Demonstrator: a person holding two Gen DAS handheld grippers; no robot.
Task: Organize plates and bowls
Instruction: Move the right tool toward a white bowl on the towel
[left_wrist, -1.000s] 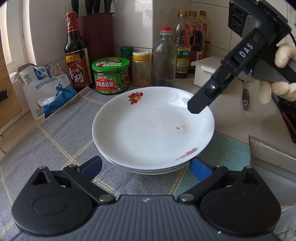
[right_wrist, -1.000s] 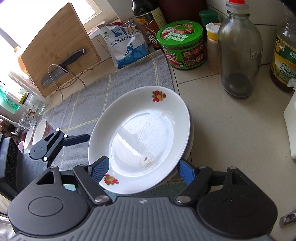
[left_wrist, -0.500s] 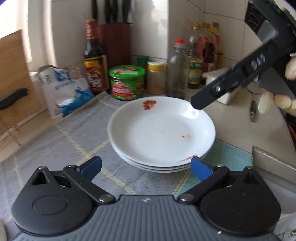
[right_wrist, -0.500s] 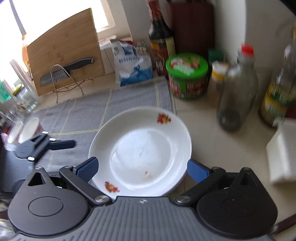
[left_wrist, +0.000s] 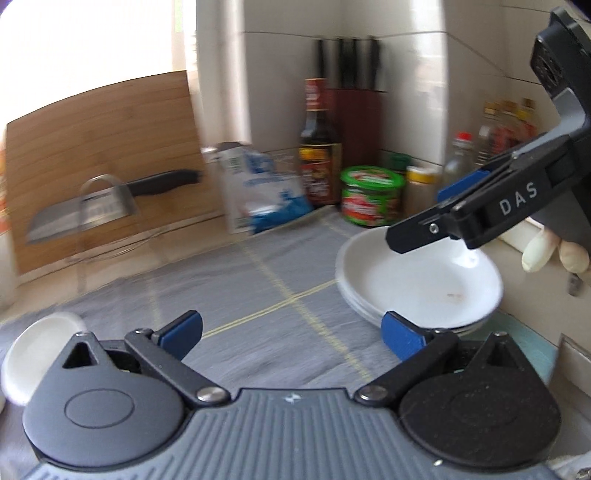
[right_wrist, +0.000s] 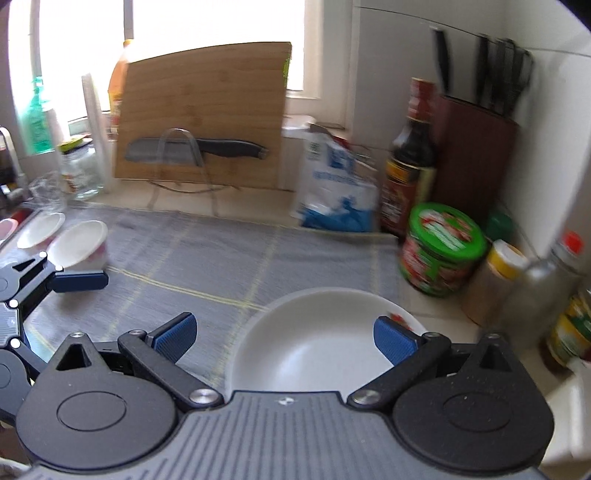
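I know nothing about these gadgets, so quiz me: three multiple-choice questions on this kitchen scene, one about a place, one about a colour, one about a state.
1. Where does the stack of white plates sit?
A. On the grey cloth, near the green-lidded jar
B. On the cutting board
C. In the sink

2. What colour are the pads on the gripper fingers?
A. Red
B. Blue
C. Yellow

3. What state is the left gripper in?
A. Shut on a plate
B. Shut on a bowl
C. Open, holding nothing

Answers:
1 A: the stack rests on the cloth's edge before the jar.
2 B: both views show blue pads.
3 C: its fingers stand wide apart over bare cloth.
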